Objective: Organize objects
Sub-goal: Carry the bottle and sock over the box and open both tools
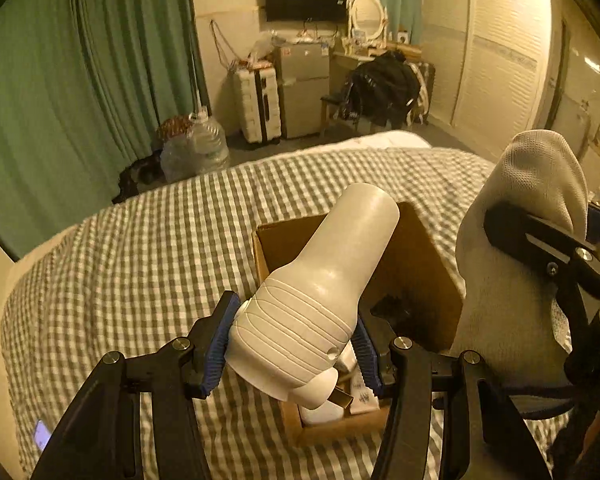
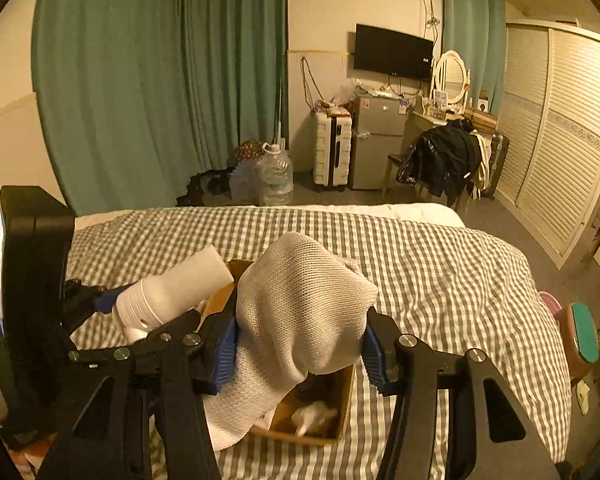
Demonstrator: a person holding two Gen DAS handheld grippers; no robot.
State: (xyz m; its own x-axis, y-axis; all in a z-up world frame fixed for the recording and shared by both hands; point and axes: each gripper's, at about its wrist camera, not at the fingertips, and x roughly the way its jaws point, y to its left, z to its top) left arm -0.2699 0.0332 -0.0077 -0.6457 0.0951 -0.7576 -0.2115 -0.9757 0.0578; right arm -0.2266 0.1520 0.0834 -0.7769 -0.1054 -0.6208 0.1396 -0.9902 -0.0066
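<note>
Green curtains (image 2: 148, 92) hang behind a checked bed (image 2: 440, 280) carrying an open box (image 1: 420, 264). Left gripper (image 1: 296, 344): jaws clamped on a white bottle (image 1: 328, 276), tilted above the box. Right gripper (image 2: 300, 340): jaws pinching a pale sock (image 2: 300, 308), draped over the box's edge.

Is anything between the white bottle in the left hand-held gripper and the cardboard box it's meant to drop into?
Nothing visible blocks it. The left hand-held gripper holds the white bottle directly over the open cardboard box. The sock in the right hand-held gripper hangs over the box's right side, beside the bottle.
</note>
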